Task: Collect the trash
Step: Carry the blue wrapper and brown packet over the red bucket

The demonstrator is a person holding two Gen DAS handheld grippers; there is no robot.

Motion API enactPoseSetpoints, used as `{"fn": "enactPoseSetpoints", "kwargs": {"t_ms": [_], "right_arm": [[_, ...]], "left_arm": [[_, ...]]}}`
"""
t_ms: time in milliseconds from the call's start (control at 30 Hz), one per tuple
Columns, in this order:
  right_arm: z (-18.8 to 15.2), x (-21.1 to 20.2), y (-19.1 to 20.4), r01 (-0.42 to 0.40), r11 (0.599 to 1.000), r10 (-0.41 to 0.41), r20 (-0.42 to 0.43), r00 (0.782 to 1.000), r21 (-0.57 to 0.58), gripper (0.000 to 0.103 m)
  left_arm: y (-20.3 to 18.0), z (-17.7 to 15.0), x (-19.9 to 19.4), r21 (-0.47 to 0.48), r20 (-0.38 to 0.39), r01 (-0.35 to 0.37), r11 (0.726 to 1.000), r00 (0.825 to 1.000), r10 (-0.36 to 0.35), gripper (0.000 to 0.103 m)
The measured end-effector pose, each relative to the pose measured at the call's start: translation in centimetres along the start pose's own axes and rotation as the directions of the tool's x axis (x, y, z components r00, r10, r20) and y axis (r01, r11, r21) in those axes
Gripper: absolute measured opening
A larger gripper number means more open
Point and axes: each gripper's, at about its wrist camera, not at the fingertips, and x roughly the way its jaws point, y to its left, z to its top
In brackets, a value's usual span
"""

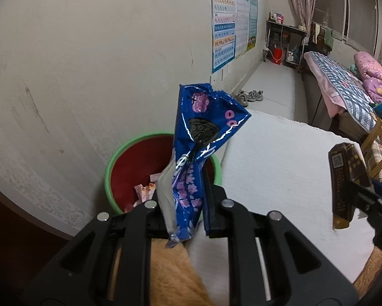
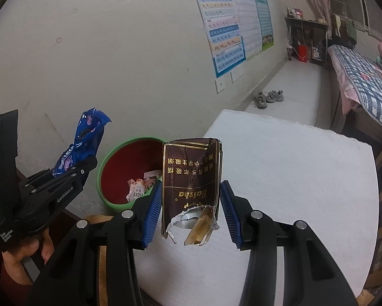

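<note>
Against a pale bedroom wall, the left gripper (image 1: pixel 188 204) is clamping a light, crinkly blue wrapper (image 1: pixel 198 148) just short of the bin (image 2: pixel 129 170), while the right gripper (image 2: pixel 191 211) is pinching a torn, flimsy cigarette pack (image 2: pixel 191 178) by its sides.

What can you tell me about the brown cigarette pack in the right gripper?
The brown cigarette pack is a crumpled, glossy dark-brown carton with gold lettering and trim, held upside down. Its lower end is torn open, showing silver foil lining and clear film. The right gripper is clamped on its sides with blue ribbed pads. It hangs in the air above the white rug, beside the green-rimmed red bin, not touching either. The left wrist view shows a QR code on its narrow side.
</note>
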Motion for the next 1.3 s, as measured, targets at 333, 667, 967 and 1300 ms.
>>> {"fn": "enactPoseSetpoints", "kwargs": {"t_ms": [333, 667, 967, 1300], "right_arm": [[1.5, 1.1, 2.2, -0.035, 0.999, 0.035, 0.004, 0.999, -0.027, 0.045], [3.3, 2.3, 3.8, -0.049, 0.998, 0.049, 0.001, 0.999, -0.045, 0.045], [3.7, 3.8, 5.0, -0.060, 0.996, 0.058, -0.036, 0.998, -0.061, 0.045], [4.0, 5.5, 6.7, -0.081, 0.992, 0.075, -0.061, 0.995, -0.095, 0.045]], "left_arm": [[2.3, 0.1, 0.5, -0.055, -0.005, -0.024, 0.998, 1.000, 0.024, 0.016], [3.9, -0.2, 1.7, -0.082, -0.034, -0.028, 0.996, 0.999, 0.025, 0.016], [4.7, 0.1, 3.0, -0.090, -0.043, -0.027, 0.996, 0.999, 0.023, 0.016], [5.8, -0.3, 3.8, -0.106, -0.054, -0.043, 0.993, 0.998, 0.037, 0.016]]}}
